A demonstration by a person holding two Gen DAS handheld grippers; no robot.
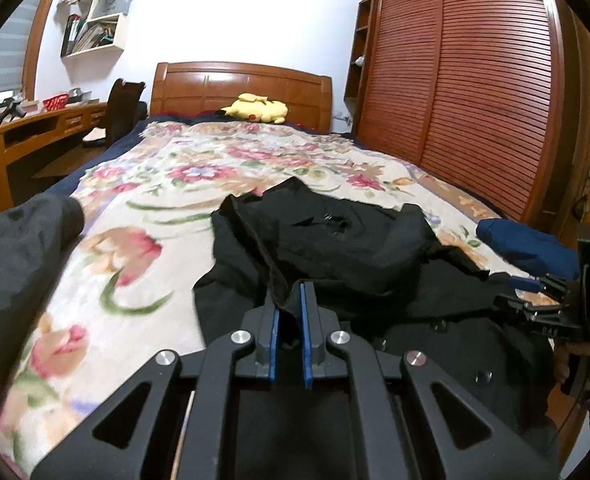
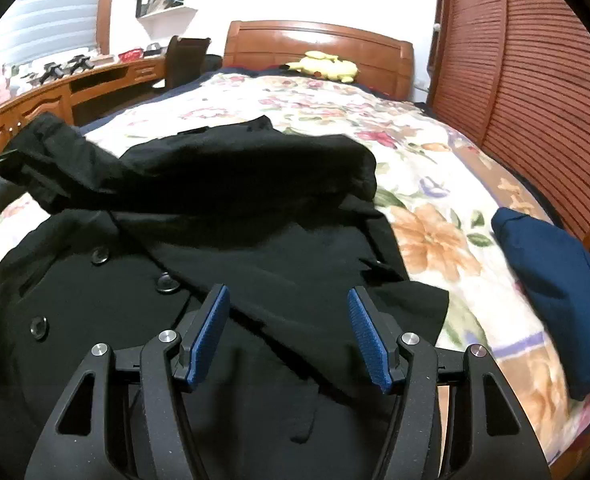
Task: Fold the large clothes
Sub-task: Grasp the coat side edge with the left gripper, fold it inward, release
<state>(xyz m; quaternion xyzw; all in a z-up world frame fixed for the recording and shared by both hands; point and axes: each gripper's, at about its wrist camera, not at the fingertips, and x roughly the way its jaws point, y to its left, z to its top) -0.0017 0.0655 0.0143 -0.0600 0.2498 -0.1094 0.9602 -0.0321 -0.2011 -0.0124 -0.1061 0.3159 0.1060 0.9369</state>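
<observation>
A large black coat (image 1: 335, 240) with round buttons lies crumpled on the flowered bedspread (image 1: 143, 216); it also fills the right wrist view (image 2: 231, 208). My left gripper (image 1: 291, 300) is shut on a fold of the black coat's edge and holds it just above the pile. My right gripper (image 2: 289, 312) is open and empty, hovering over the coat's front near the buttons (image 2: 166, 283). The right gripper also shows at the right edge of the left wrist view (image 1: 543, 300).
A folded dark blue garment (image 2: 555, 280) lies on the bed's right side, near the louvred wooden wardrobe (image 1: 475, 80). A yellow plush toy (image 1: 257, 109) sits by the headboard. A wooden desk (image 1: 23, 136) and chair stand left of the bed.
</observation>
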